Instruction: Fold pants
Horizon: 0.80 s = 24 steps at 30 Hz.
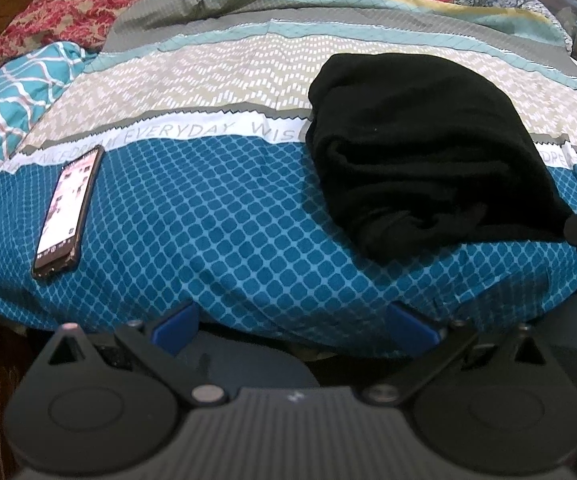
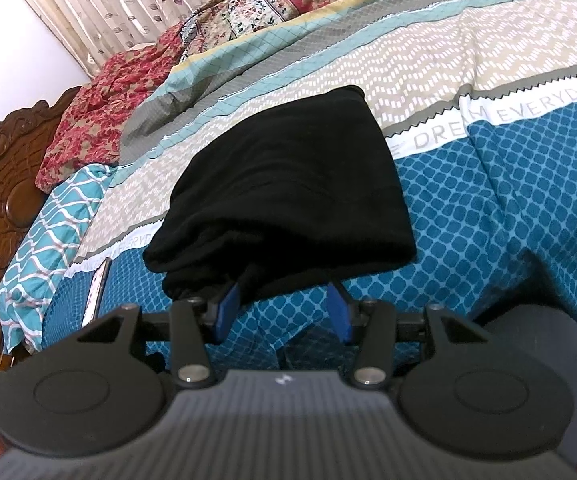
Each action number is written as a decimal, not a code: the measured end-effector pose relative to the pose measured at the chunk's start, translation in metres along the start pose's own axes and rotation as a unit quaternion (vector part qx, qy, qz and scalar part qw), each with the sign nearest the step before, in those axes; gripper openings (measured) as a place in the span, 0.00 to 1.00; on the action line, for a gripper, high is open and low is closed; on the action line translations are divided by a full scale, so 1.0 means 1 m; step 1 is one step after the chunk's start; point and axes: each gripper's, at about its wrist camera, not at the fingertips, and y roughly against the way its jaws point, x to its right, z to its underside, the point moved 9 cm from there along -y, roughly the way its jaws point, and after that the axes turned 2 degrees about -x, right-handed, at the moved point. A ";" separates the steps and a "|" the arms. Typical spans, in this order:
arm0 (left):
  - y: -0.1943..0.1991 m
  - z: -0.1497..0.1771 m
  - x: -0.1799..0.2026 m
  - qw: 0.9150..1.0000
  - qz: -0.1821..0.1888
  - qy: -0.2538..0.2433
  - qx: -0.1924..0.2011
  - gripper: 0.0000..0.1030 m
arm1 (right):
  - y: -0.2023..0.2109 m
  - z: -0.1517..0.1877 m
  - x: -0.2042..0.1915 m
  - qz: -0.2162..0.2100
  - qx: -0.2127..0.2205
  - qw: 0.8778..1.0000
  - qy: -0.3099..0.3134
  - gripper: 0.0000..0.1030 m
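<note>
Nearest you, your left claw (image 1: pixel 292 326) stands wide open and empty over the near edge of the bed's blue lattice-patterned cotton sheet (image 1: pixel 216 232), well apart from the garment. Your right claw (image 2: pixel 284 306) is also parted, its blue pads (image 2: pixel 228 300) either side of the near hem without pressing it; I judge nothing is gripped.

The black, soft knit pants (image 2: pixel 284 184) lie folded into a compact bundle on the bed, straddling the blue band and the white lettered stripe. The folding looks all but done. Next, either draw both claws clear, or pinch that loose near hem and tuck it under.

Left of the pants lies a dark-cased smartphone (image 1: pixel 70 208). Beyond it sit a teal wavy-print pillow (image 1: pixel 16 92) and a red floral quilt (image 1: pixel 88 4). No containers are in view.
</note>
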 end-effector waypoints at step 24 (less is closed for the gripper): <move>-0.020 -0.103 -0.041 0.969 0.203 0.133 0.038 1.00 | 0.015 -0.069 0.044 -0.017 0.099 0.995 0.019 0.79</move>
